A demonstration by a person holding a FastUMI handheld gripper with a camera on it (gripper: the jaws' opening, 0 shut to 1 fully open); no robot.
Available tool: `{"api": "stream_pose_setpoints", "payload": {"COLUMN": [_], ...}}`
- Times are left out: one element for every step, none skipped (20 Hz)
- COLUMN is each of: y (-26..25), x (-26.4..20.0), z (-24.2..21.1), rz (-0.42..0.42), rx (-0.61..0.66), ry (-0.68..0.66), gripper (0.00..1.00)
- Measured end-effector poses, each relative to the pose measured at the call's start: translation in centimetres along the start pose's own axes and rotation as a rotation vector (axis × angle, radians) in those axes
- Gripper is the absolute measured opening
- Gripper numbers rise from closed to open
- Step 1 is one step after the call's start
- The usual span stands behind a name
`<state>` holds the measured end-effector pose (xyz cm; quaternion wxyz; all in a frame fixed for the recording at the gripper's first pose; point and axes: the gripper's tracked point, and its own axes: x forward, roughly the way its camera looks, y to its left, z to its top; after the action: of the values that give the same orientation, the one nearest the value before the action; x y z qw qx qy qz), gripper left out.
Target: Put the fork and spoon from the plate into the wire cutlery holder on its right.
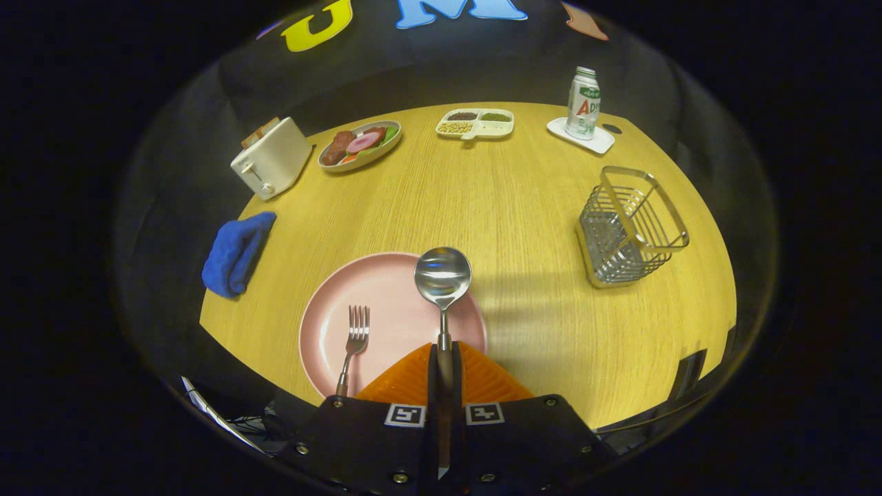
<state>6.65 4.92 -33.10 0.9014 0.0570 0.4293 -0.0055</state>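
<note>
Gripper (444, 358) pinching spoon (443, 277) by its handle, bowl raised above pink plate (386, 303). Fork (355, 337) lying on plate; wire cutlery holder (628, 227) well apart to the right on counter (510, 207). Likely light, rigid, slippery steel, best gripped mid-handle

Gripper (444, 353), seen from its own camera. Two flat, dark, matt plates are shown side by side, separated by a narrow vertical slit. On the upper inner corner of each plate a square black-and-white coded marker is carried, framed in white. Round, silver-headed screws are set along the outer and lower margins of both plates, with smaller dark fasteners near their upper outer corners. From the plates two wedge-shaped fingers (406, 382) are extended; their upper faces are ribbed with fine parallel ridges and are tapered toward a common tip. The fingers are closed on the handle of the spoon (443, 275), which is clamped between them
</note>
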Motion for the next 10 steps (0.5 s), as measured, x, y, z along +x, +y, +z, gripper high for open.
{"api": "stream_pose_setpoints", "payload": {"y": [-0.9,-1.8,-2.9,-4.0,-5.1,-6.1,-7.0,-7.8,-8.7,-9.6], "x": [-0.4,-0.8,-1.2,-1.6,-2.0,-2.5,-3.0,-3.3,-3.6,-3.9], "z": [0.9,1.9,2.7,3.5,4.2,4.9,5.4,5.9,6.2,6.5], "rz": [-0.007,-0.012,-0.022,-0.035,-0.047,-0.057,-0.065,-0.072,-0.083,-0.094], "rx": [0.018,0.038,0.053,0.064,0.077,0.089,0.103,0.113,0.119,0.123], "ry": [-0.014,-0.029,-0.044,-0.056,-0.07,-0.082,-0.092,-0.101,-0.109,-0.113], "gripper": [0.07,0.07,0.07,0.07,0.07,0.07,0.07,0.07,0.07,0.07]}}
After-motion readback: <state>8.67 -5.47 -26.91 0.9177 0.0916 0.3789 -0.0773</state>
